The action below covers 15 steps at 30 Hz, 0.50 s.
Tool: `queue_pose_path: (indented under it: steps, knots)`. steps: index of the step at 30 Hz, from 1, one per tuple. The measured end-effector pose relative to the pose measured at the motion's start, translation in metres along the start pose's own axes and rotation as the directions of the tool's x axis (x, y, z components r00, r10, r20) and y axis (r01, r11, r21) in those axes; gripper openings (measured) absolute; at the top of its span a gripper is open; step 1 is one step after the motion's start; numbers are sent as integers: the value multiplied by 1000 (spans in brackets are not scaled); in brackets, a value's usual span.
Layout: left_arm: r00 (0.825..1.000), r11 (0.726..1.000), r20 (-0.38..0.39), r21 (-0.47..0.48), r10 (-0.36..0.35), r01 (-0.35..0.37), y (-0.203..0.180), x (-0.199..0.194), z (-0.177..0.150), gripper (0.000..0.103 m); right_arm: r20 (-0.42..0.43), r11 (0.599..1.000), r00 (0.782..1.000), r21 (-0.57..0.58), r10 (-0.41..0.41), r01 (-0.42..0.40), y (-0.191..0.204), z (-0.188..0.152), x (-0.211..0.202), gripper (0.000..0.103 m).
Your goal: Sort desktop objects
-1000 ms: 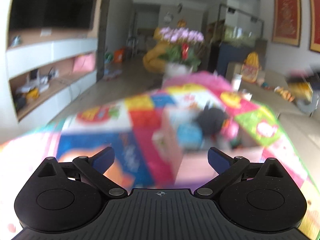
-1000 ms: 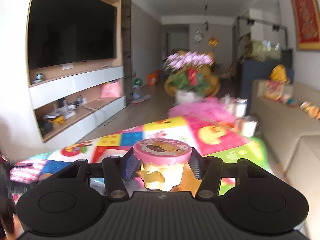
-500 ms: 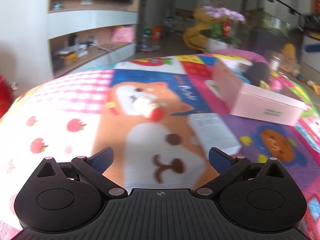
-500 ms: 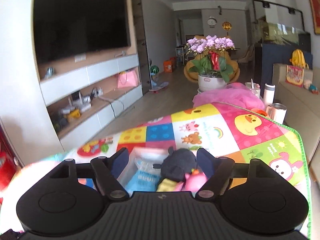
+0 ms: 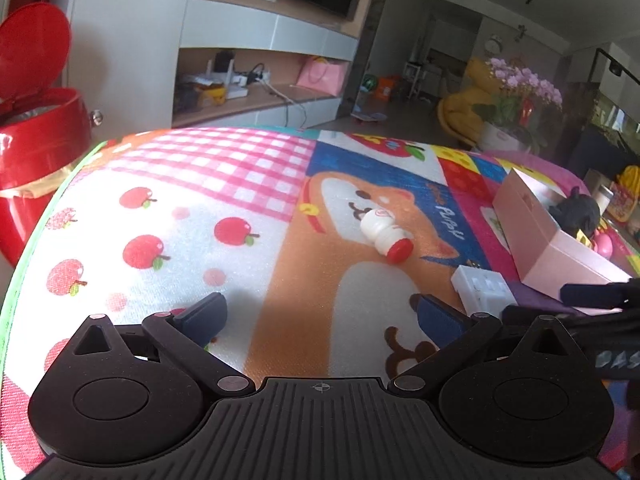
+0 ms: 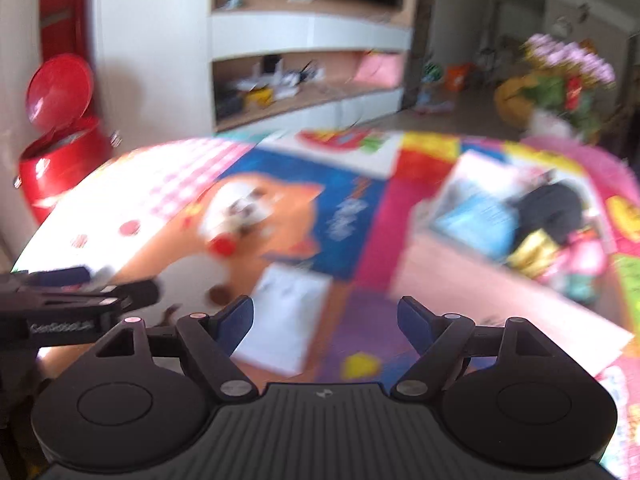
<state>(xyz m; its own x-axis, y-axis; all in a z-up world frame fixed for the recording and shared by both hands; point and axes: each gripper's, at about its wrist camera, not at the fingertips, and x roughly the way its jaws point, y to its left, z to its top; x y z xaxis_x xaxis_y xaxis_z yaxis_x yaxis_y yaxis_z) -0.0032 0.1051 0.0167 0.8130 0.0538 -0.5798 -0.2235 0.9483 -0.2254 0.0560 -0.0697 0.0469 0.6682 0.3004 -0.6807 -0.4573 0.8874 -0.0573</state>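
Across the whole work surface a cartoon mat [image 5: 248, 184] lies flat, apples and pink gingham on its left, an orange puppy on blue in the middle. At its right end sits a pink box [image 5: 560, 252], long axis running away from the cameras, open top holding a black plush [image 6: 552, 208], a blue packet and pink and yellow bits, blurred in the right view. Off the mat's left edge stands a red bin [image 5: 36, 128], lid up. Just near side of the box lies a white block [image 5: 482, 286], flat, long axis running away up the mat. On the puppy's face lies a small white bottle [image 5: 382, 236] on its side, axis diagonal, red cap toward the near right, base toward the far left, apart from the block. Left gripper [image 5: 320, 316]: fingers spread wide, nothing between them, bare mat beneath. Right gripper [image 6: 326, 320]: jaws have just been opening, now wide, empty, above the block's near end; not touching.
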Motion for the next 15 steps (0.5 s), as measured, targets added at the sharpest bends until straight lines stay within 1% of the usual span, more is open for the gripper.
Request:
queue_pose_path:
  steps: [2,5,8,11,15]
  knots:
    - [1000,1000,-1,-12,7,-7,1,0,0,103,-17,1000,1000,-1,0,0,4,-5,10,79]
    - [1000,1000,3,-17,5,-4,2,0,0,103,-16,999,999,32,33,-33,0,-7,12,79]
    - [1000,1000,2,-13,11,-11,0,1,0,103,-8,999,999,-11,37,-37,3,-7,8,76]
    - [1000,1000,0,-7,17,-17,-2,2,-1,103,-15,997,998,-39,60,-61,7,-9,4,76]
    - [1000,1000,-6,9,30,-29,-5,4,-1,103,-22,994,998,-97,50,-52,16,-15,5,76]
